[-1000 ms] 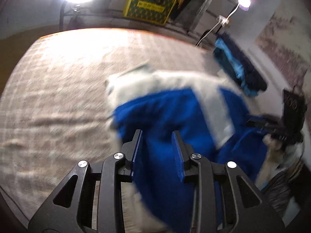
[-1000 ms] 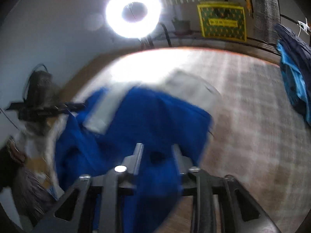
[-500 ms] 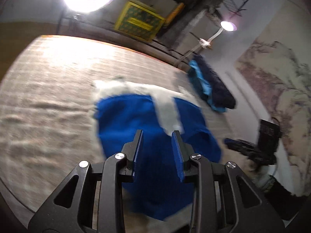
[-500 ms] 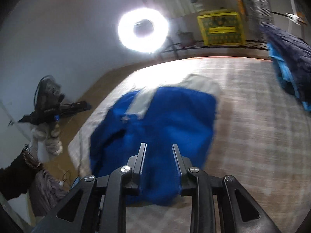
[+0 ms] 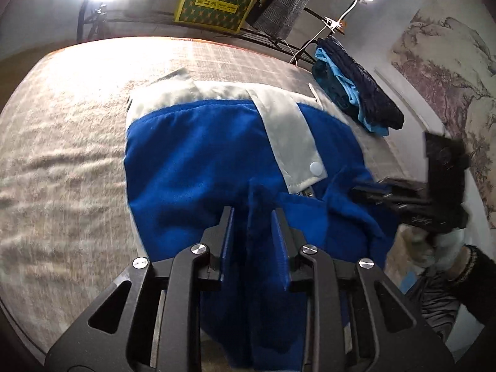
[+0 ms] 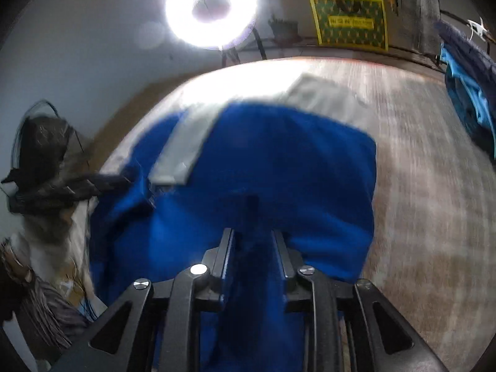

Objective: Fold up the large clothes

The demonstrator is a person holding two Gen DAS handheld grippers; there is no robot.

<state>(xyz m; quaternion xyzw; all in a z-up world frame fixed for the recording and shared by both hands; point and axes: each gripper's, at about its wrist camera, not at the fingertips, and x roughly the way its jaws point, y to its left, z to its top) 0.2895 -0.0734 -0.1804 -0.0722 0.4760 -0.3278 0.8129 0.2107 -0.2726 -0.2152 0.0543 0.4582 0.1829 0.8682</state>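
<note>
Now the left gripper and right gripper each pinch a ridge of fleecy blue garment with smooth grey facing, over the woven checked cover.

Left tongs pinch blue garment fold (white placket up) over bed.

We see a garment of soft, fuzzy blue cloth with smooth grey fabric panels. The bed cover looks rough and woven, and the gripper is matt black plastic with shiny metal screws.
</note>
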